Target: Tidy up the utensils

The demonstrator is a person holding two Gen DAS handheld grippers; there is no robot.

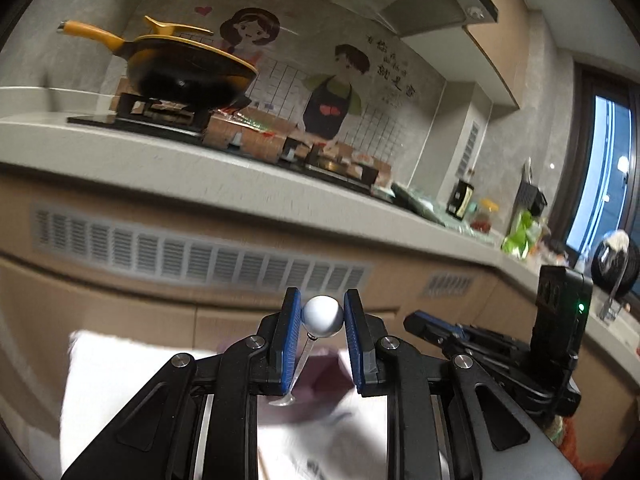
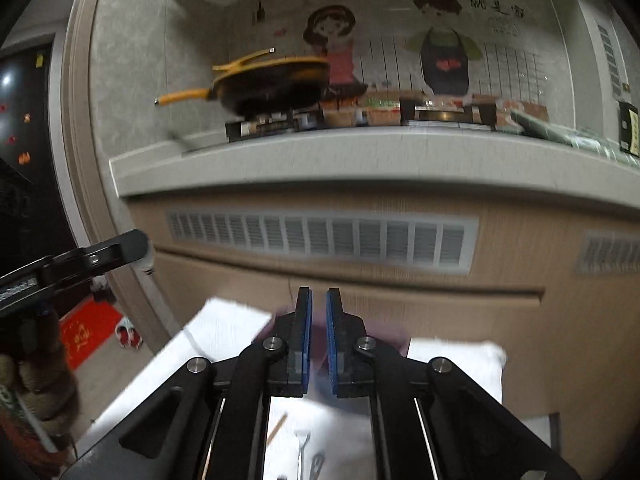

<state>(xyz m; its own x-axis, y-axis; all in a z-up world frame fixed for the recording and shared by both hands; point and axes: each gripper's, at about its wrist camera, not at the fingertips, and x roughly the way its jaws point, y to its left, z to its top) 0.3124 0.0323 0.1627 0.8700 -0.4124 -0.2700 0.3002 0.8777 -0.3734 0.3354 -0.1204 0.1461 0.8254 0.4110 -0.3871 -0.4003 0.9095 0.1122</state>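
Observation:
My left gripper [image 1: 323,316] is shut on a utensil with a silver ball end [image 1: 322,316]; its clear stem [image 1: 299,368] runs down between the blue pads. It is held above a white table [image 1: 120,384] with a purple box [image 1: 324,376] under it. My right gripper [image 2: 318,312] is nearly shut and holds nothing; it also shows at the right of the left wrist view [image 1: 424,320]. On the white table [image 2: 224,332] below it lie a metal fork [image 2: 302,446], a second metal utensil [image 2: 317,465] and a wooden stick [image 2: 277,426].
A kitchen counter [image 1: 240,160] with a stove and a yellow-handled pan [image 1: 188,68] runs ahead, cabinets with vent grilles [image 2: 320,236] below it. Bottles and bags [image 1: 520,232] stand at the counter's right end. The left gripper's arm [image 2: 72,264] shows at the left of the right wrist view.

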